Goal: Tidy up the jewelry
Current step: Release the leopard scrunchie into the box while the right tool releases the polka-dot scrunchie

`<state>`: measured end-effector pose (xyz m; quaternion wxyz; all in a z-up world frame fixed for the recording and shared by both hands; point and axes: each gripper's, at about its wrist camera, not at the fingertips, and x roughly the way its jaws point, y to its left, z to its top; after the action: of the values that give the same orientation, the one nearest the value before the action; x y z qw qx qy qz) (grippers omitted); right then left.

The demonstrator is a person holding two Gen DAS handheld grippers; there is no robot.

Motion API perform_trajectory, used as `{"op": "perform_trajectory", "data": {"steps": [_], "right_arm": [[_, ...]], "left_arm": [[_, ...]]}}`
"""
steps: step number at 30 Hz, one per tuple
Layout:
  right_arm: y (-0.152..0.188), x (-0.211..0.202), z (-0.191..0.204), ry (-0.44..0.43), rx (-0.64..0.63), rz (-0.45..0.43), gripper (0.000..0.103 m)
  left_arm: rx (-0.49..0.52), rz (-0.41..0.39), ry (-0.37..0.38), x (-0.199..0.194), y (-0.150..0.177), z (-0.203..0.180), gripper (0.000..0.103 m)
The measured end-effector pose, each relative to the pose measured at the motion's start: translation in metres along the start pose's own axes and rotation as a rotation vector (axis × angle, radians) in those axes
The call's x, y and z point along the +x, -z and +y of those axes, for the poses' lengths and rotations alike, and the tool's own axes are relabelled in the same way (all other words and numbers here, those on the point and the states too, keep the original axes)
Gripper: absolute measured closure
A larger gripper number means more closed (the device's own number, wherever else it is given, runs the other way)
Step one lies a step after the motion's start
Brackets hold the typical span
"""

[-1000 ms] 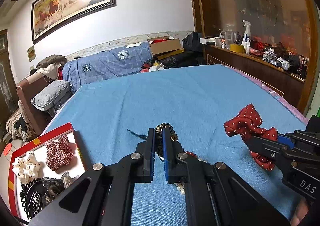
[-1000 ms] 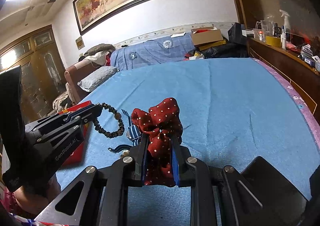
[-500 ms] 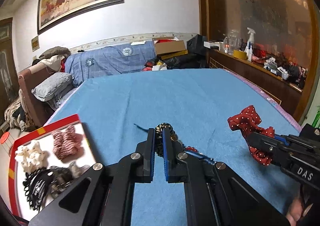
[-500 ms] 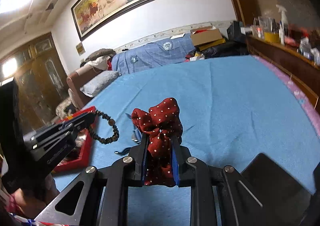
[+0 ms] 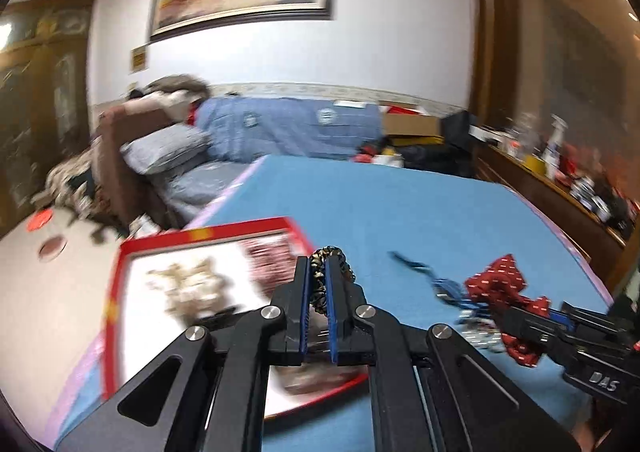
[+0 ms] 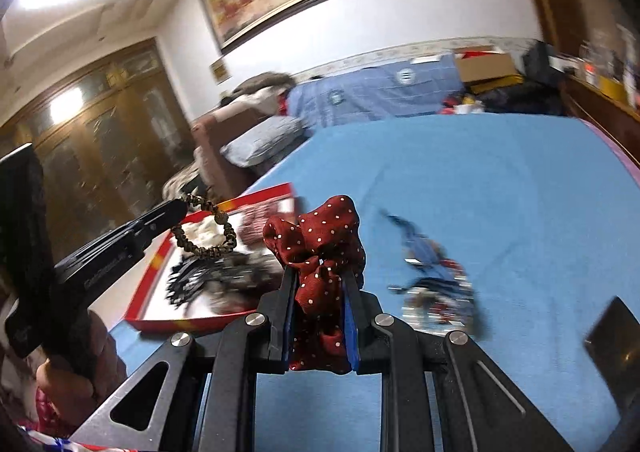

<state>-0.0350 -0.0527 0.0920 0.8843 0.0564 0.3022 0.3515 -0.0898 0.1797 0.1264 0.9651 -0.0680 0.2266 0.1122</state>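
Note:
My left gripper (image 5: 317, 266) is shut on a dark beaded bracelet (image 5: 329, 255) and holds it in the air over the red-rimmed white tray (image 5: 116, 292); the bracelet (image 6: 208, 232) hangs from it in the right wrist view. My right gripper (image 6: 318, 284) is shut on a red polka-dot bow (image 6: 320, 240), held above the blue cloth (image 6: 480, 180) to the right of the tray (image 6: 160, 256). The bow also shows in the left wrist view (image 5: 500, 280). The tray holds a checked scrunchie, a pale fuzzy piece and a black lace piece (image 6: 200, 280), all blurred.
A small heap of loose jewelry with a blue ribbon (image 6: 432, 272) lies on the cloth right of the bow. A sofa with pillows (image 5: 168, 148) stands beyond the table's left edge. A wooden sideboard with bottles (image 5: 560, 172) runs along the right.
Both grippers have swung to the left toward the tray, each keeping its hold. The tray now lies under the left gripper. The views are blurred by the motion.

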Motion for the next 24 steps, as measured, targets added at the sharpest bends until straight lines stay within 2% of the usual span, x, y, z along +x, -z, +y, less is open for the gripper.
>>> {"op": "perform_trajectory", "data": {"steps": [5, 11, 16, 20, 24], "right_arm": [[-0.013, 0.032, 0.04, -0.067, -0.047, 0.054, 0.081], [-0.032, 0.092, 0.066, -0.078, -0.029, 0.124, 0.081], [-0.033, 0.139, 0.077, -0.094, -0.004, 0.187, 0.081], [-0.032, 0.163, 0.086, -0.082, -0.002, 0.209, 0.081], [-0.03, 0.179, 0.088, -0.072, -0.008, 0.228, 0.08]], "left_arm": [[-0.113, 0.035, -0.096, 0.003, 0.009, 0.072, 0.096], [-0.204, 0.077, -0.158, 0.015, 0.024, 0.12, 0.096], [-0.216, 0.116, -0.152, 0.033, 0.036, 0.124, 0.096], [-0.237, 0.161, -0.134, 0.049, 0.044, 0.127, 0.096], [-0.242, 0.167, -0.134, 0.053, 0.044, 0.129, 0.096]]}}
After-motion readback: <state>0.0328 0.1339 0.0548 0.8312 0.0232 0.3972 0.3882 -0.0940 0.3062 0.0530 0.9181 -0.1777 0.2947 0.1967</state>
